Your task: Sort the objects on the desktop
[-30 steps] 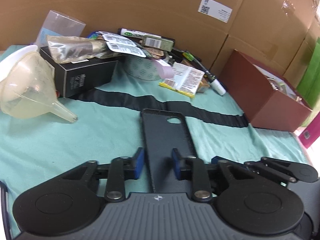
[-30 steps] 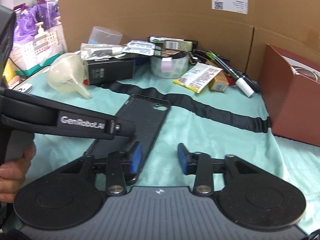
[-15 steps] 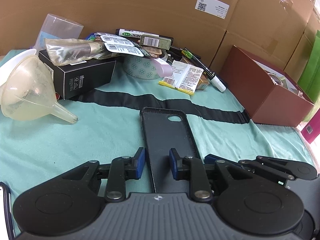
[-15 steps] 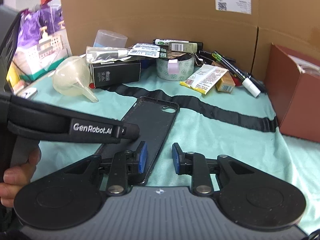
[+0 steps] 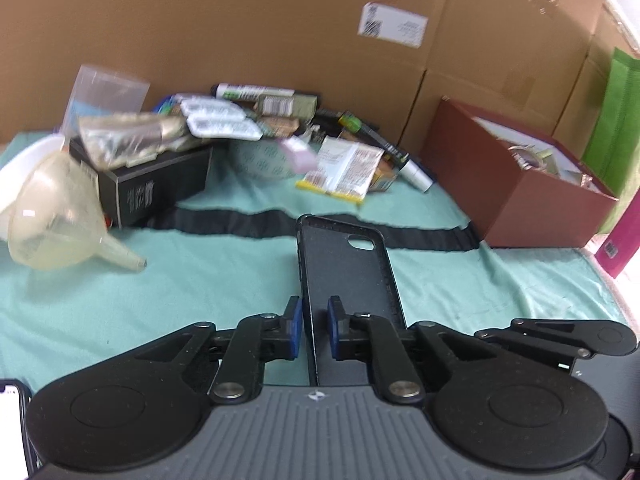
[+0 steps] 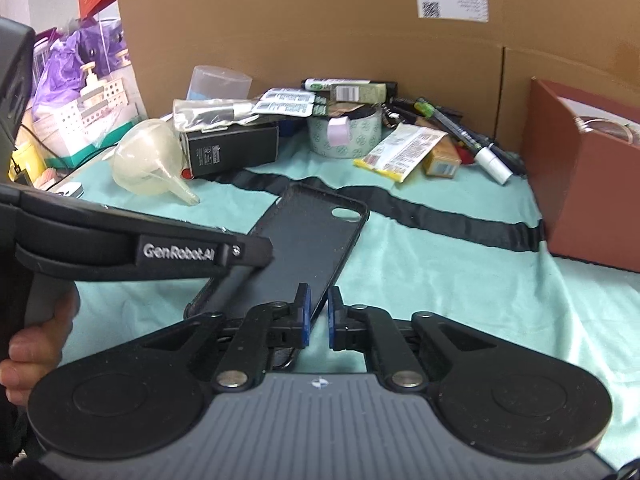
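A black phone case [image 5: 347,264] is held open side up above the teal cloth [image 5: 200,292]. My left gripper [image 5: 314,328] is shut on its left edge at the near end. My right gripper [image 6: 317,320] is shut on the case's right edge [image 6: 304,256]; the left gripper's body [image 6: 132,248] crosses that view at the left. A brown open box [image 5: 520,192] stands at the right with a few items inside.
A clear funnel [image 5: 60,216], a black carton [image 5: 160,180], a roll of patterned tape [image 6: 344,136], sachets, markers and a yellow snack packet [image 6: 400,152] lie piled at the back against cardboard boxes [image 5: 280,20]. A black strap [image 6: 440,216] crosses the cloth.
Both grippers have closed from open onto the phone case's edges, and the case has lifted off the cloth and moved a little toward me.
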Available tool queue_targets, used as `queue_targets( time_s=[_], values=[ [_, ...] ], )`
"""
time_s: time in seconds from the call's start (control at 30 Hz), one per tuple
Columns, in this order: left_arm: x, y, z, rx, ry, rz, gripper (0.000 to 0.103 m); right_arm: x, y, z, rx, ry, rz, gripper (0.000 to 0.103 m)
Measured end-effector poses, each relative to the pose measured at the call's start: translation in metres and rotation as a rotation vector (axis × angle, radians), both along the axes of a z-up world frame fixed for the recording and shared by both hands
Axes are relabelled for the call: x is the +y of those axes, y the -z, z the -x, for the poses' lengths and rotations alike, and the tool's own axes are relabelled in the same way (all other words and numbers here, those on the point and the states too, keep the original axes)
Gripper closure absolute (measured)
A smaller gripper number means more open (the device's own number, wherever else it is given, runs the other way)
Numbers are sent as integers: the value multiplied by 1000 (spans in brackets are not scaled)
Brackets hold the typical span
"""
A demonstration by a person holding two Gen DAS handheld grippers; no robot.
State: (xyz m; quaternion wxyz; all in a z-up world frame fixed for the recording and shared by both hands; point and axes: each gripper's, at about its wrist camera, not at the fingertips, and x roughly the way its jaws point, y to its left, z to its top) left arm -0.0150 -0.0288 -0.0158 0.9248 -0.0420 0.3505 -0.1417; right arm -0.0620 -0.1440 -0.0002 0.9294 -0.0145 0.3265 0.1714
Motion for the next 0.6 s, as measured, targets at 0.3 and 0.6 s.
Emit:
queue_targets(
  time_s=[0.3,0.6],
  values=[
    [-14,-24,0,-50,45,69,92,-22,-26,9,-91,55,-18,98],
    [-49,-57,-6,-135,135,120,92,-55,-54,16,-203,146,-30,98]
  ],
)
